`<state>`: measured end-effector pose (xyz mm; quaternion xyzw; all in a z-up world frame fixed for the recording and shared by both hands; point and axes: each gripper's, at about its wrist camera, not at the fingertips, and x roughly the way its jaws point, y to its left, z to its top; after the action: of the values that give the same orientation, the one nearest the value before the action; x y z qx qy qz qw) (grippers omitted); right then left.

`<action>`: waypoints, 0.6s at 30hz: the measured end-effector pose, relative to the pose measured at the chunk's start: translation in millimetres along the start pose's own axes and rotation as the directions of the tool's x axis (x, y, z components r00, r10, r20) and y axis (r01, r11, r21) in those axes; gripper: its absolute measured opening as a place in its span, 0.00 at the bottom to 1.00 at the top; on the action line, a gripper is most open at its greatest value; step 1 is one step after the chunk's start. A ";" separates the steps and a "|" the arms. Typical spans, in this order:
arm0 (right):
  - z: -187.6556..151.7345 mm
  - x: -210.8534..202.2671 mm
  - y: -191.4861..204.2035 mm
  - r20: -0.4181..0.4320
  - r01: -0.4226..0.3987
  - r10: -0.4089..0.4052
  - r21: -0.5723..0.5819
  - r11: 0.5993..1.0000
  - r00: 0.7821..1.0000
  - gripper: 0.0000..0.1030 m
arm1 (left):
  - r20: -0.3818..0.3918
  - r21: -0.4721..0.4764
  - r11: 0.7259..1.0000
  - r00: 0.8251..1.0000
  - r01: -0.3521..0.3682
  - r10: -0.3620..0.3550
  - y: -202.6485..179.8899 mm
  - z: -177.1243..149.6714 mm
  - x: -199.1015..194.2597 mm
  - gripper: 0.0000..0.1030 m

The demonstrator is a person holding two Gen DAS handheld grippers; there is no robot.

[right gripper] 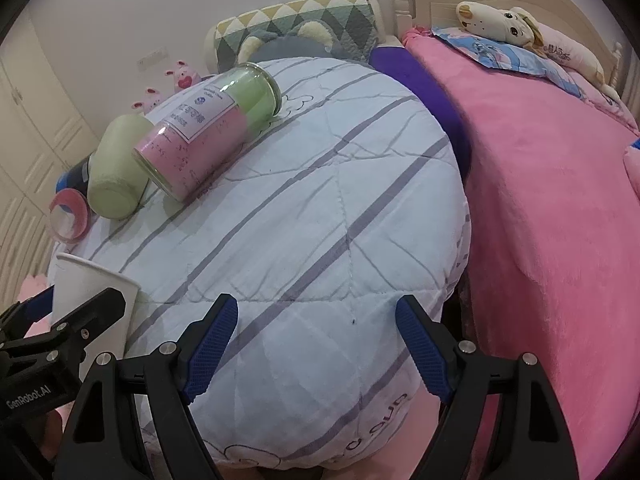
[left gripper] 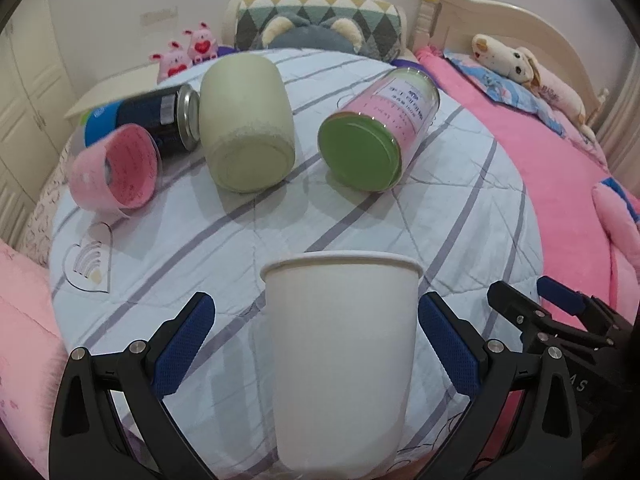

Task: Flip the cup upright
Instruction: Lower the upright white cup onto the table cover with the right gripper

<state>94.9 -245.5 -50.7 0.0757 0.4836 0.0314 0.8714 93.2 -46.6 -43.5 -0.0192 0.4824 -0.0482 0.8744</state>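
A white paper cup (left gripper: 340, 344) stands upright on the striped white quilt (left gripper: 400, 216), rim up. My left gripper (left gripper: 316, 332) is open, one blue pad on each side of the cup with a gap on both sides. The cup also shows at the left edge of the right wrist view (right gripper: 92, 292), partly behind the left gripper (right gripper: 76, 320). My right gripper (right gripper: 316, 344) is open and empty over the quilt's near part. It shows at the right edge of the left wrist view (left gripper: 532, 300).
Lying on the quilt farther back: a green-lidded glass jar (left gripper: 380, 128), a pale green cup (left gripper: 244, 120), a dark can (left gripper: 160, 116) and a pink cup (left gripper: 116, 168). A pink blanket (right gripper: 540, 200) covers the bed to the right. Pillows and plush toys line the headboard.
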 end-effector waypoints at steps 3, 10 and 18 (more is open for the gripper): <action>0.7 0.8 0.8 -0.002 0.004 -0.004 -0.004 1.000 1.000 0.80 | -0.038 0.010 0.999 0.999 0.035 -0.035 -1.2 -1.4 5.4 0.67; 1.4 0.1 -0.2 -0.005 0.003 -0.003 -0.002 1.000 1.000 0.80 | 0.019 0.038 0.999 0.999 0.029 -0.030 -7.6 1.3 -7.5 0.67; 2.2 -1.4 -0.3 -0.008 -0.003 0.003 0.001 1.000 1.000 0.80 | 0.136 0.075 0.997 0.991 0.000 -0.010 -8.9 13.3 -29.6 0.67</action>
<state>96.0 -246.2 -48.4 0.0768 0.4869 0.0327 0.8695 88.2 -52.5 -10.8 0.0091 0.4195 -0.0669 0.9052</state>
